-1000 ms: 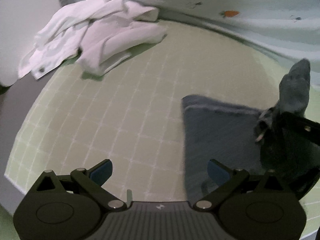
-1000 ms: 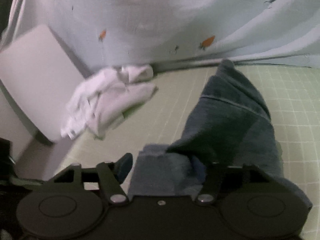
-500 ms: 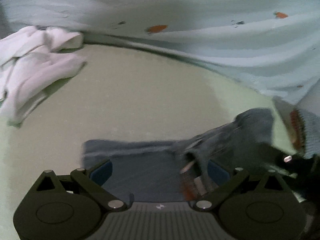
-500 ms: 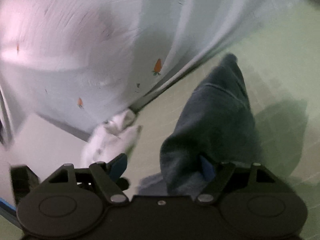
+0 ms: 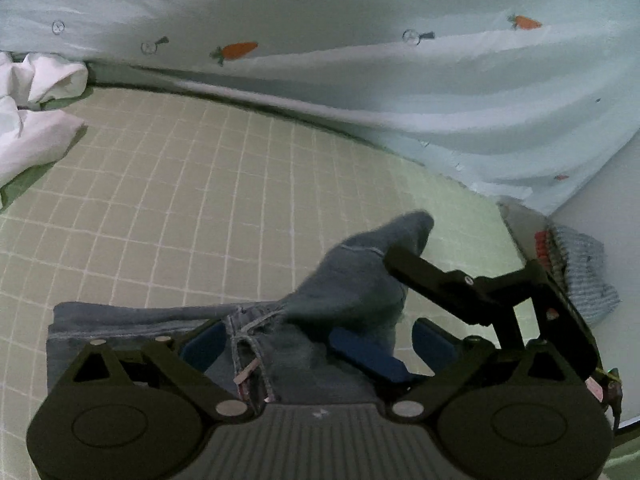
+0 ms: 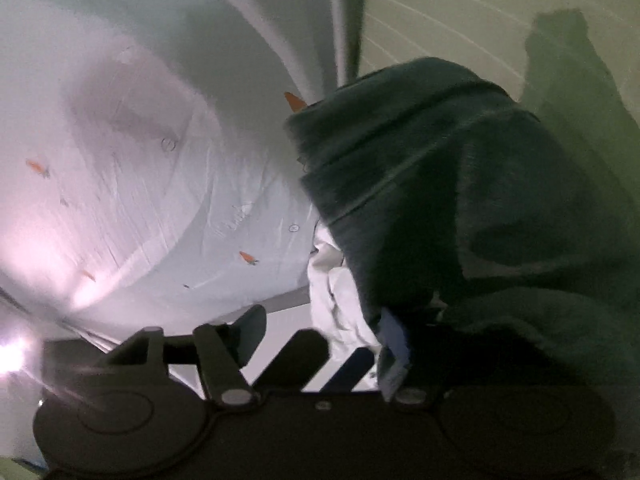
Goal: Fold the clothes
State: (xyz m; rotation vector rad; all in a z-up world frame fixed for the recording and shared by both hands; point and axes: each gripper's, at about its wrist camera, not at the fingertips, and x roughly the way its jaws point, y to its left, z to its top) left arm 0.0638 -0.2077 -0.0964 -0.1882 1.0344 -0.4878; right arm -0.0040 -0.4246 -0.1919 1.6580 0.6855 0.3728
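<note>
Blue jeans point(image 5: 348, 280) lie on the green checked sheet point(image 5: 200, 200). One part is raised and draped over a finger of my right gripper point(image 5: 364, 300). My left gripper point(image 5: 316, 344) hovers over the flat part by a belt loop; its jaws are closing, denim lies between them, and the pads are not pressing. In the right wrist view the dark jeans point(image 6: 460, 200) hang over the right finger and hide it. The other finger of the right gripper point(image 6: 320, 334) stands clear of the cloth, and the jaws are closing.
A crumpled white garment point(image 5: 32, 132) lies at the far left, and shows as the white cloth point(image 6: 332, 288) behind the jeans. Pale bedding with carrot prints point(image 5: 360, 80) rises along the back. A knitted item point(image 5: 576, 272) sits at the right edge.
The left view has swung right over the jeans, leaving the white garment at the left edge. My right gripper rolled, sank and carried the raised denim down beside my left gripper.
</note>
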